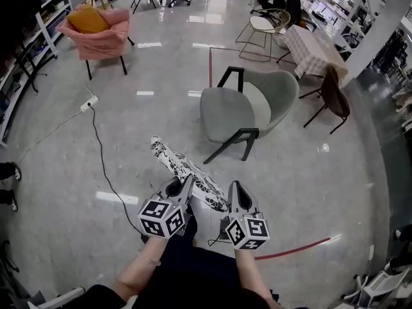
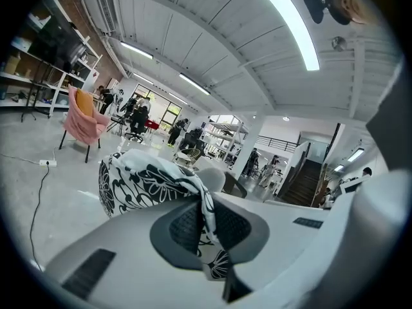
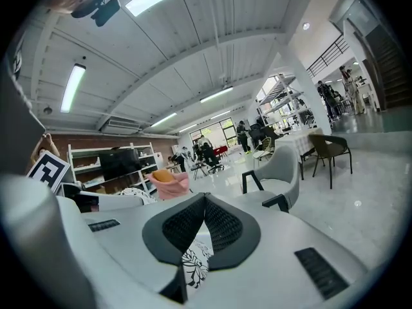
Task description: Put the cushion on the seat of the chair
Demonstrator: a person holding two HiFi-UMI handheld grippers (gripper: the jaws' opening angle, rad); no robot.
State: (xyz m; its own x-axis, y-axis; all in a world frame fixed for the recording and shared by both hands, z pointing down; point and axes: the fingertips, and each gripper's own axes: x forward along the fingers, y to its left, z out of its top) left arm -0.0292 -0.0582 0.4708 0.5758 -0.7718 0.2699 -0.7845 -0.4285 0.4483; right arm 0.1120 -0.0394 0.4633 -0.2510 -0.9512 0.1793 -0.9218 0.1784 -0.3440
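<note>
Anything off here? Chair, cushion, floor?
Nothing odd. The chair stands upright with a bare seat. The cushion is pinched at its near edge by the left gripper and right gripper. Only a loose cable trails across the floor.

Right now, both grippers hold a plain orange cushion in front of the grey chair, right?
Not orange. The cushion in the left gripper and right gripper is white with a black pattern, as the head view shows, in front of the grey chair.
</note>
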